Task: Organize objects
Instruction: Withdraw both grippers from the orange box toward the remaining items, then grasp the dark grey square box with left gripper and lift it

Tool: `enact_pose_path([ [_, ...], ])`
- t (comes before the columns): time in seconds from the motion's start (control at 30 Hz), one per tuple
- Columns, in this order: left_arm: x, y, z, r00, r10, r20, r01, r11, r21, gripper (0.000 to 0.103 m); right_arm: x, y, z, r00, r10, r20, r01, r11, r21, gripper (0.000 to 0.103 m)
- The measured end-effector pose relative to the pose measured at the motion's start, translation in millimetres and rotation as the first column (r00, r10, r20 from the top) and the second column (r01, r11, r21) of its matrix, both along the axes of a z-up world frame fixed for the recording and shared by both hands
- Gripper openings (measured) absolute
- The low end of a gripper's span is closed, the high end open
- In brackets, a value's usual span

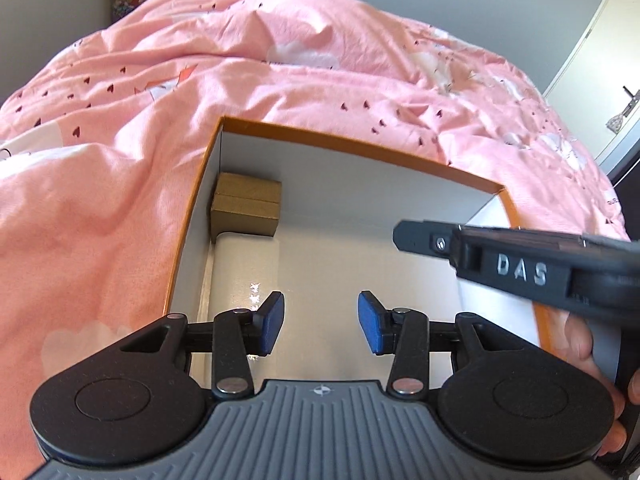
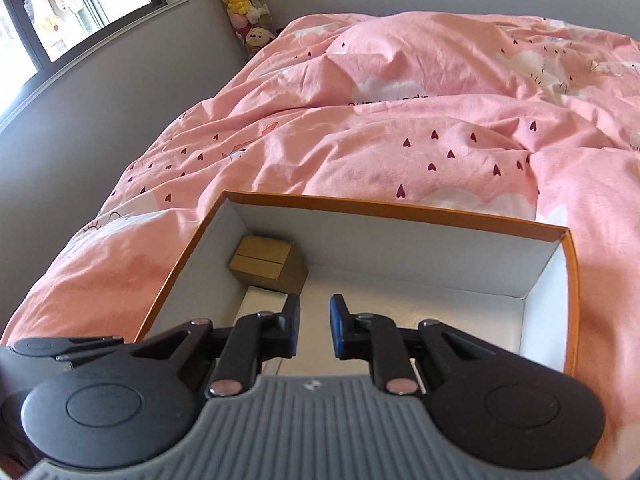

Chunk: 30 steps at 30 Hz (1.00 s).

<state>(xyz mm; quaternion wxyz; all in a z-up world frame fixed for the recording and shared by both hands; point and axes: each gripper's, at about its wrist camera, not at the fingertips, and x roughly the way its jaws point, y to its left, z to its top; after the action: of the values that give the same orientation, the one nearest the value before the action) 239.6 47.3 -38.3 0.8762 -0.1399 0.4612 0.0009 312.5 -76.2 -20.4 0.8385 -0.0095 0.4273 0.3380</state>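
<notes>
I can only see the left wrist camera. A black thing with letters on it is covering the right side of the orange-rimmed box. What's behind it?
Observer: That black thing is the right gripper. The right wrist view shows the far right corner of the orange-rimmed white cardboard box, and there is only bare white floor there.
Operator: Is that gripper holding anything?
Observer: No. Its blue pads stand slightly apart with nothing between them.
Operator: Does the room have a window?
Observer: Yes, there's a dark-framed window in the grey wall, left of the pink heart-print quilt.
</notes>
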Motion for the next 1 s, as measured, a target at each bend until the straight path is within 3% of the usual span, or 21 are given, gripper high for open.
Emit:
enact_pose_path([
  [0.17,-28,-9,15,1.000,-0.004,0.024,0.004,1.000,0.011,0.050,-37,-24,14,0.999,-0.001,0.054,0.000,1.000,0.006,0.021],
  [0.23,-39,-12,16,1.000,-0.010,0.020,0.010,1.000,0.017,0.050,-50,-35,15,0.998,-0.007,0.064,0.006,1.000,0.008,0.028],
  [0.47,-75,-18,10,0.999,-0.035,-0.015,0.035,0.999,0.018,0.050,-94,-63,10,0.999,-0.003,0.044,0.004,1.000,-0.016,0.036],
  [0.67,-103,-21,5,0.998,-0.051,-0.039,0.051,0.999,-0.002,0.050,-122,-77,0,1.000,-0.001,-0.006,0.001,0.999,-0.036,0.036],
  [1.0,-133,-32,-18,0.982,-0.123,-0.146,0.115,0.992,-0.057,0.050,-151,-99,-30,0.973,-0.010,-0.229,0.000,0.999,-0.043,0.044],
])
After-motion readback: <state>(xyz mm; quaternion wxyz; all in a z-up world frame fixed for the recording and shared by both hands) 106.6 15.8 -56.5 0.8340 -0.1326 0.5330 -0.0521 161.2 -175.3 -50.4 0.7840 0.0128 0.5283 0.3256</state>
